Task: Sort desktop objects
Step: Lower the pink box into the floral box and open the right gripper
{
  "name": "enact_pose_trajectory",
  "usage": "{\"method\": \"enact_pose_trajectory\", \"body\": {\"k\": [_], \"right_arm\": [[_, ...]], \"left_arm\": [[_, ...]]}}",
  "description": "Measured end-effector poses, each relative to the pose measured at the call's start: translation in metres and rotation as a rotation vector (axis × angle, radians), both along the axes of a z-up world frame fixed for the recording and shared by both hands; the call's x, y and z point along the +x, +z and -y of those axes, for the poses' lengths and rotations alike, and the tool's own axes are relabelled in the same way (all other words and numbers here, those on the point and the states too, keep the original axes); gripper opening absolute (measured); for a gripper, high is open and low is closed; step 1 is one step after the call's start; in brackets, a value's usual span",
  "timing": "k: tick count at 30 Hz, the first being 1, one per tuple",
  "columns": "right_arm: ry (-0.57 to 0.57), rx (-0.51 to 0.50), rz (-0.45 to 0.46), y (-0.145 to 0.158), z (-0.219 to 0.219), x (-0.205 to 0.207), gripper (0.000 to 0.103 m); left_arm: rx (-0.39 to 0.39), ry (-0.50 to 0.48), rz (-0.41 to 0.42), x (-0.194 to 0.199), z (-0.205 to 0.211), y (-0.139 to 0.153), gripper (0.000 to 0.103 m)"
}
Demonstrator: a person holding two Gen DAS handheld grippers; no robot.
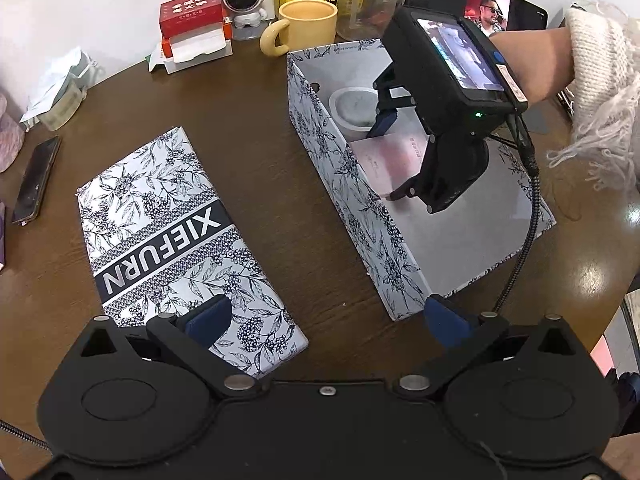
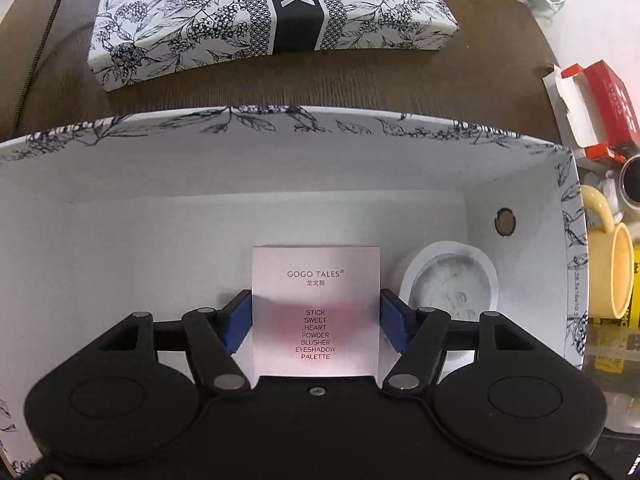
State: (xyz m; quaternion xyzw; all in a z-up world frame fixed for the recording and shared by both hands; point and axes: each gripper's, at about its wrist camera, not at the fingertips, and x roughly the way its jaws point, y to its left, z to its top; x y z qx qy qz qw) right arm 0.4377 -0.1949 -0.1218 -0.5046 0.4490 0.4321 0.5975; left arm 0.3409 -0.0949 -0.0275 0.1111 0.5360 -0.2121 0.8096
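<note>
Holding the pink palette box [image 2: 315,312] from both sides, your right gripper [image 2: 315,322] has its blue pads [image 2: 239,326] pressed against the box's edges, down inside the open floral box [image 2: 120,216]. The palette box, printed GOGO TALES, sits low within that floral box, just beside a round white jar [image 2: 450,280] that rests near the end wall with the small round hole [image 2: 505,221]. Your left gripper [image 1: 326,320] hangs above the brown table [image 1: 248,128] with its fingers spread wide and nothing between them, just in front of the floral box's near corner. The floral lid [image 1: 176,248], marked XIEFURN, lies flat on the table beside the floral box, apart from it. A yellow mug [image 1: 304,26] stands just beyond the floral box's far end.
</note>
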Motion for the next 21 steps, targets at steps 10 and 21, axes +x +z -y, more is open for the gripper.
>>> {"method": "enact_pose_trajectory", "body": {"k": [10, 21], "right_arm": [[0.025, -0.002, -0.010, -0.002, -0.004, 0.005, 0.069], [-0.012, 0.053, 0.026, 0.013, -0.001, -0.003, 0.088]], "left_arm": [[-0.001, -0.002, -0.007, -0.004, 0.000, -0.004, 0.103], [-0.002, -0.002, -0.006, -0.013, 0.000, 0.000, 0.103]]}}
